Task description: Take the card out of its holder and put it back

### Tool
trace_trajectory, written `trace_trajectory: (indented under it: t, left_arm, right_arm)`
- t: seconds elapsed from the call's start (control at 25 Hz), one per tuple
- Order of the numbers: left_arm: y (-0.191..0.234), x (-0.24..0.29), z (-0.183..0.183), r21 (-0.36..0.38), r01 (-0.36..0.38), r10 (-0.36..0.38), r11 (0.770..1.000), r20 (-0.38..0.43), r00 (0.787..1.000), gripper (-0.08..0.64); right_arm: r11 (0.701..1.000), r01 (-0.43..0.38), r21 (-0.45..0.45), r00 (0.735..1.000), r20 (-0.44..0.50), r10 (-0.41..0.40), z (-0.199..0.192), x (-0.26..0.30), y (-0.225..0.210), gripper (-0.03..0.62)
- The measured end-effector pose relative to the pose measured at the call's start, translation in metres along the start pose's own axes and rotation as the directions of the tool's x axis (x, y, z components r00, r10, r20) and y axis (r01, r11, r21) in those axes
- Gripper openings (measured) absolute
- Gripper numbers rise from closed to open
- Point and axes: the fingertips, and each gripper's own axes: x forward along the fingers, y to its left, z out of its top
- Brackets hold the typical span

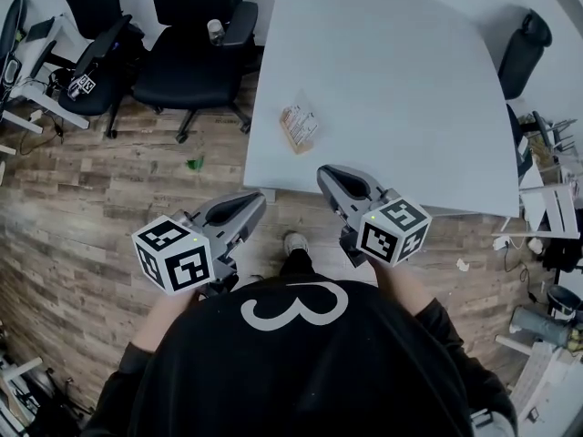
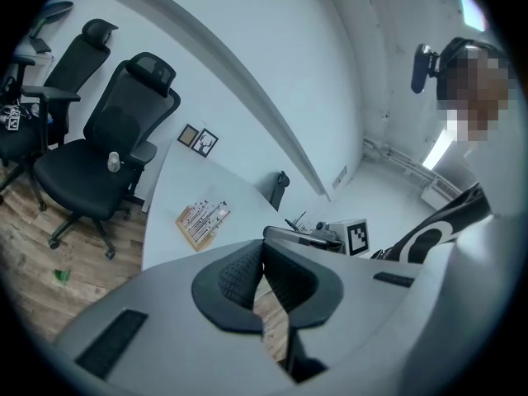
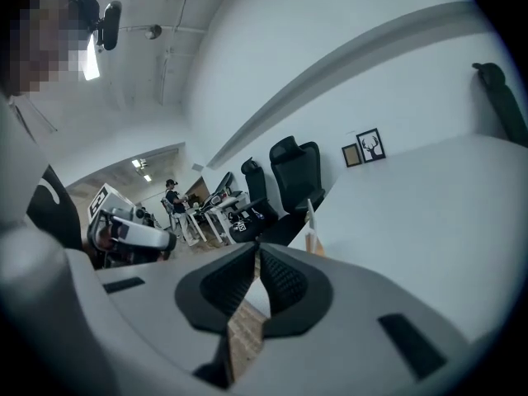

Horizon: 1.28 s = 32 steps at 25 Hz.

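A wooden card holder (image 1: 299, 127) with a card standing in it sits near the front left edge of the white table (image 1: 401, 80). The left gripper view shows the card holder (image 2: 200, 223) ahead to the left; the right gripper view shows the card holder (image 3: 313, 231) edge-on just past the jaws. My left gripper (image 1: 258, 204) hangs over the floor short of the table edge, shut and empty. My right gripper (image 1: 327, 177) is at the table's front edge, right of the holder, also shut with nothing between its jaws.
Black office chairs (image 1: 193, 62) stand left of the table on the wooden floor (image 1: 82, 208), and another chair (image 1: 523, 51) is at the far right. A small green scrap (image 1: 195, 164) lies on the floor. Clutter and cables line the right side (image 1: 547, 198).
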Motion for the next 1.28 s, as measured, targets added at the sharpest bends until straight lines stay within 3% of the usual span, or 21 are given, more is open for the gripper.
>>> trace_trajectory:
  t: [0.48, 0.68, 1.28]
  left_arm:
    - [0.034, 0.002, 0.003, -0.055, -0.079, 0.08, 0.995, 0.009, 0.997, 0.014]
    - [0.042, 0.004, 0.003, -0.073, -0.102, 0.103, 0.992, 0.013, 0.995, 0.014]
    - [0.063, 0.001, 0.001, -0.109, -0.13, 0.131, 0.986, -0.002, 0.991, 0.014]
  right_arm:
    - [0.995, 0.102, 0.002, 0.995, -0.003, -0.102, 0.002, 0.04, -0.056, 0.021]
    - [0.989, 0.145, 0.011, 0.989, -0.009, -0.145, -0.001, 0.051, -0.075, 0.097]
    - [0.971, 0.24, 0.012, 0.97, 0.023, -0.241, -0.005, 0.087, -0.091, 0.099]
